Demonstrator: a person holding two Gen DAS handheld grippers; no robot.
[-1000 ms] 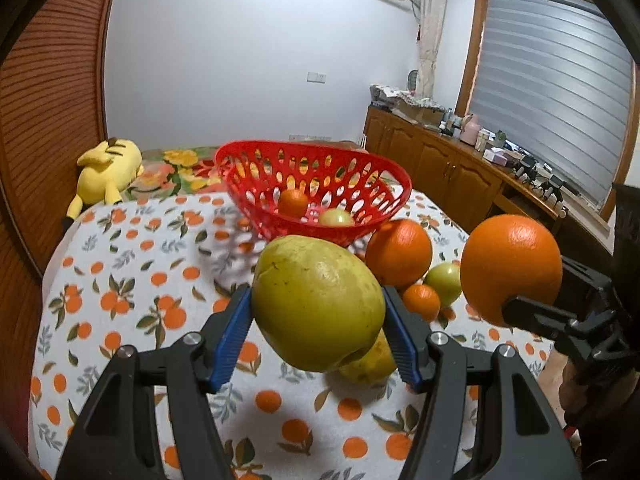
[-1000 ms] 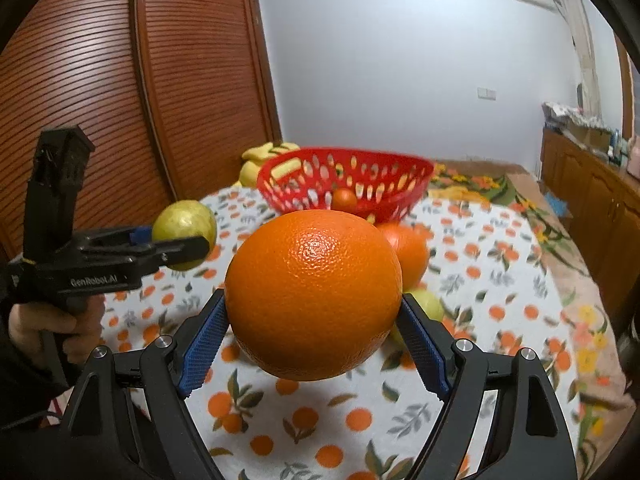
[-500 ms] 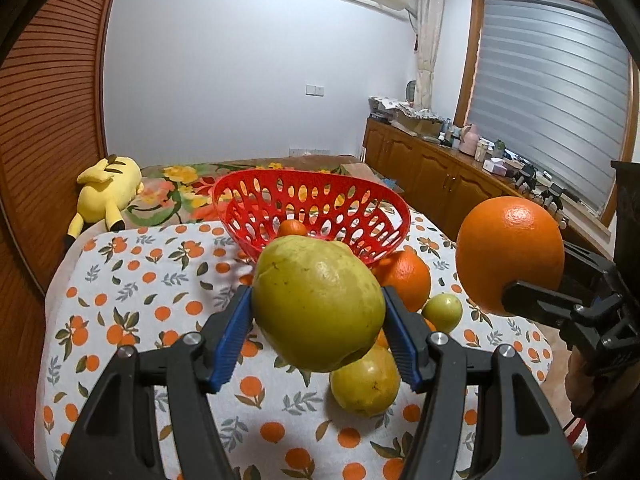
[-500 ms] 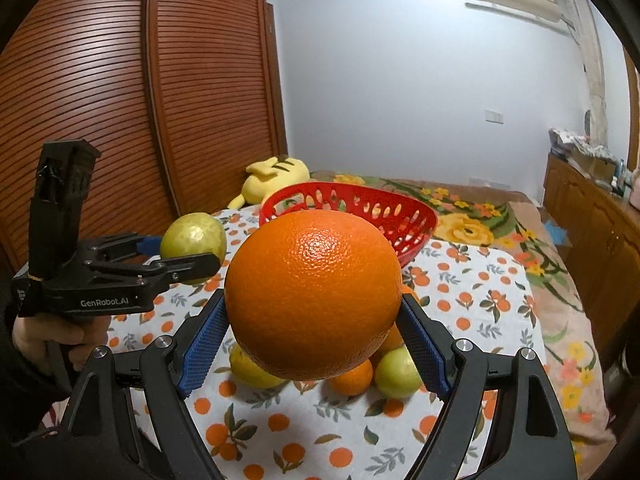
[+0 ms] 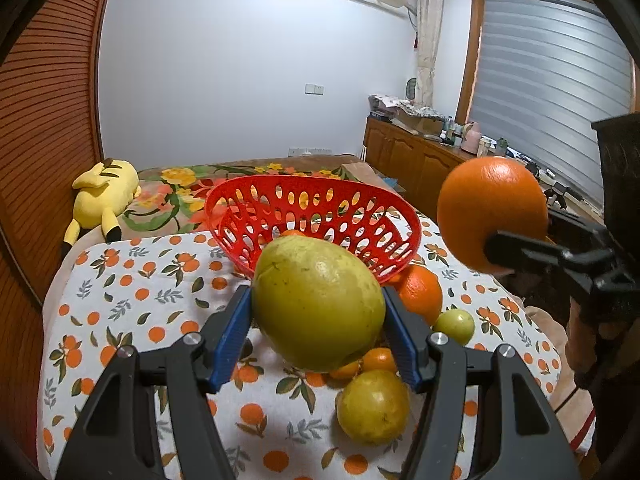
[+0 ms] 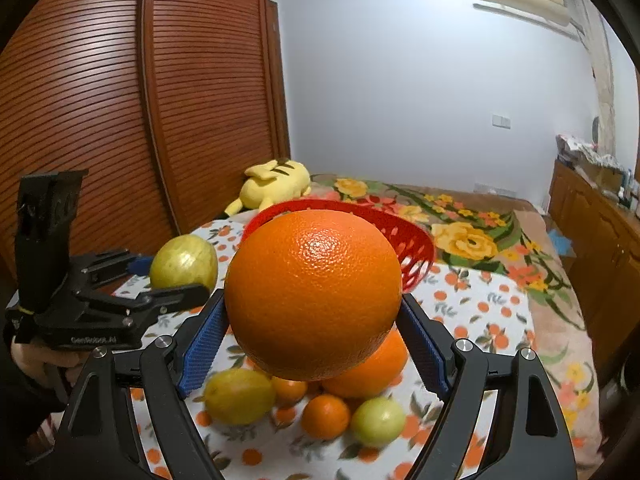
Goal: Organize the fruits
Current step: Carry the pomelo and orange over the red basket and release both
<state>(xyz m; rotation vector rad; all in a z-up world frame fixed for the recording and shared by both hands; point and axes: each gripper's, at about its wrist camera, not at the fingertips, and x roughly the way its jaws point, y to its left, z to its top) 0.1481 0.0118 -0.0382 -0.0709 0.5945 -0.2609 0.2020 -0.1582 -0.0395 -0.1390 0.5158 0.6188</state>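
Observation:
My left gripper (image 5: 318,312) is shut on a large yellow-green pear (image 5: 318,304) and holds it above the table, short of the red basket (image 5: 316,216). My right gripper (image 6: 314,320) is shut on a big orange (image 6: 314,294), also held in the air; that orange shows at the right in the left wrist view (image 5: 492,212). The pear shows at the left in the right wrist view (image 6: 184,262). The basket (image 6: 416,244) holds a small orange fruit (image 5: 292,233). Loose fruit lies below: an orange (image 5: 420,292), a green one (image 5: 454,326), a yellow one (image 5: 372,406), small oranges (image 6: 326,416).
The table carries an orange-print cloth (image 5: 132,300). A yellow plush toy (image 5: 102,196) lies on the flowered bedding behind it. A slatted wooden wardrobe (image 6: 120,120) stands at the left, wooden cabinets (image 5: 412,160) at the right.
Both grippers have risen with their fruit and tilted up: the basket and the loose fruit sit lower in both views, and the basket's inside is less visible.

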